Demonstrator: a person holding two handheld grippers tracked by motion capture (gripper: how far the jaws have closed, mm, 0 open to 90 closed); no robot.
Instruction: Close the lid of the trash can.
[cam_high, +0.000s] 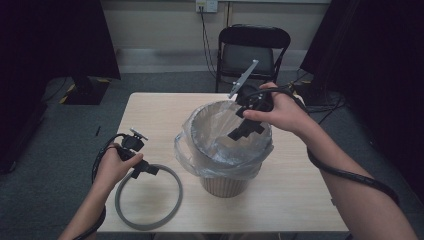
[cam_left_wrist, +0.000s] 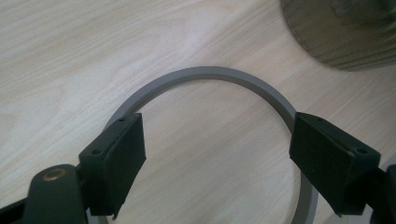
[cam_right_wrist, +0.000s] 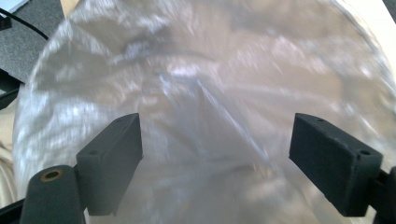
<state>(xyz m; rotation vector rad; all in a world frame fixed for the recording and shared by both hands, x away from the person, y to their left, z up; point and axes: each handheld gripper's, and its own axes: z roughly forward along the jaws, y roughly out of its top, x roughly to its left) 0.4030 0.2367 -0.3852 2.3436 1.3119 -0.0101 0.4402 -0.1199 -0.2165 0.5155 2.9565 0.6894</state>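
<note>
A tan waste bin stands mid-table, lined with a clear plastic bag whose edge folds over the rim. A grey ring lies flat on the table at the front left. My left gripper hovers over the ring's near-left arc, open, with the ring curving between and beyond its jaws. My right gripper hangs over the bin's mouth, open, looking down into the crinkled bag. Nothing is between either pair of jaws.
The light wooden table has bare room at the right and back left. A black folding chair stands behind the table. Dark curtains hang at both sides, and cables run on the grey floor.
</note>
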